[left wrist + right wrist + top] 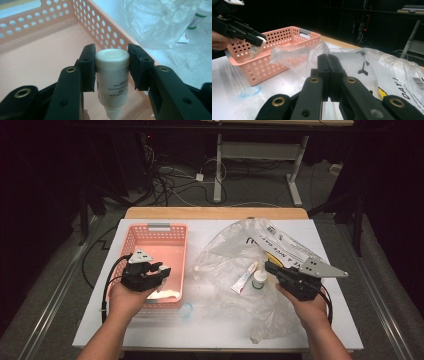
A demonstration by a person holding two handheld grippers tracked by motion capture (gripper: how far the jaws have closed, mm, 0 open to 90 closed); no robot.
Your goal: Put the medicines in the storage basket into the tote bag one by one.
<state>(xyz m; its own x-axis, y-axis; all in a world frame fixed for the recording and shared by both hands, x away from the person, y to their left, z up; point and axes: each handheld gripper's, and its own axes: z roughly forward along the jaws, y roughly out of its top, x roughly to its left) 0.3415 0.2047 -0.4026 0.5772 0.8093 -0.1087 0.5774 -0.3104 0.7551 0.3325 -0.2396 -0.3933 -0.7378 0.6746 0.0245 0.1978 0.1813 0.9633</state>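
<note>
My left gripper point(161, 269) point(111, 51) hangs over the near right part of the pink perforated basket point(155, 227) point(107, 32). It is shut on a small white bottle point(112, 75) with printed text, gripped just below its rounded end. The bottle point(257, 48) slants down from the left gripper point(258, 38) in the right gripper view. My right gripper point(268, 266) point(328, 58) rests over a crumpled clear plastic bag point(230, 250) point(294, 57), its jaws pressed together with nothing seen between them.
A white tube point(244, 277) and a small white bottle with a green band point(259, 280) point(197, 17) lie on the bag. A pale blue ring point(186, 309) point(250, 91) sits on the white tabletop point(220, 330) near the basket's front corner.
</note>
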